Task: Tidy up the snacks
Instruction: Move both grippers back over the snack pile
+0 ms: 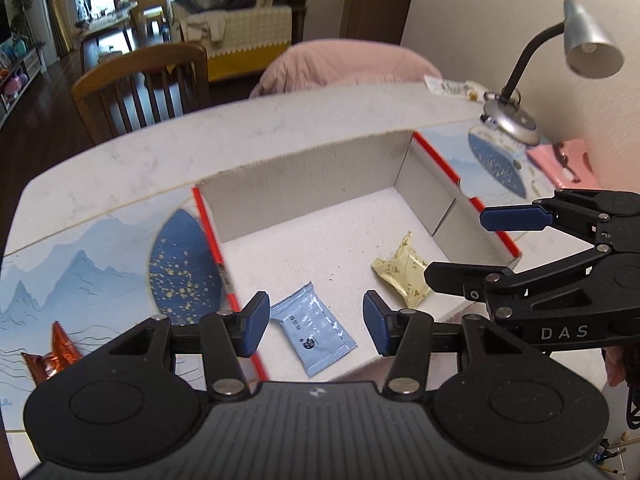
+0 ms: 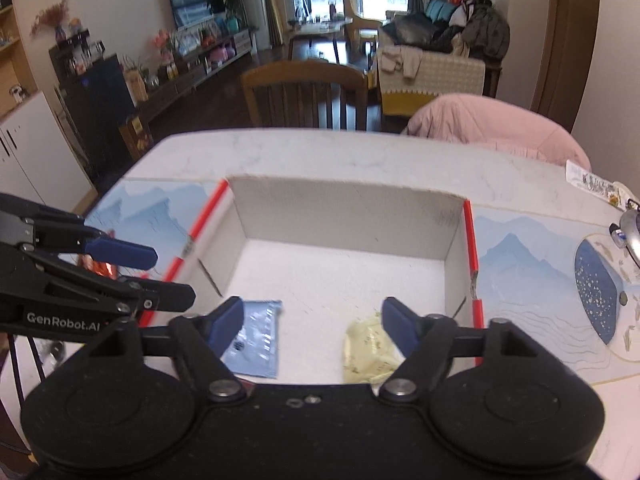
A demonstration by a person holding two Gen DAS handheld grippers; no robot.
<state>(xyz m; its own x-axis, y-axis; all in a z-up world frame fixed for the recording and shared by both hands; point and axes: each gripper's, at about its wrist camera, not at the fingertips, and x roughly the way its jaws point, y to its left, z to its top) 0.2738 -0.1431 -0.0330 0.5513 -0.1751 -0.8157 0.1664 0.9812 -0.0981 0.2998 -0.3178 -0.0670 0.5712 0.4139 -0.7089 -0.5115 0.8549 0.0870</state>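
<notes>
An open white cardboard box (image 1: 312,184) with red edges sits on the table; it also shows in the right wrist view (image 2: 344,216). On its floor lie a light blue snack packet (image 1: 314,334) (image 2: 256,340) and a pale yellow snack packet (image 1: 404,276) (image 2: 368,352). My left gripper (image 1: 316,326) is open and empty, just above the blue packet. My right gripper (image 2: 312,326) is open and empty above the box's near edge, between the two packets. An orange foil snack (image 1: 52,354) lies on the mat left of the box.
A blue-and-white landscape mat (image 1: 88,264) lies under the box. A silver desk lamp (image 1: 516,120) and a pink item (image 1: 564,160) stand at the right by the wall. A small packet (image 1: 452,88) lies at the far edge. A wooden chair (image 1: 140,88) stands beyond the table.
</notes>
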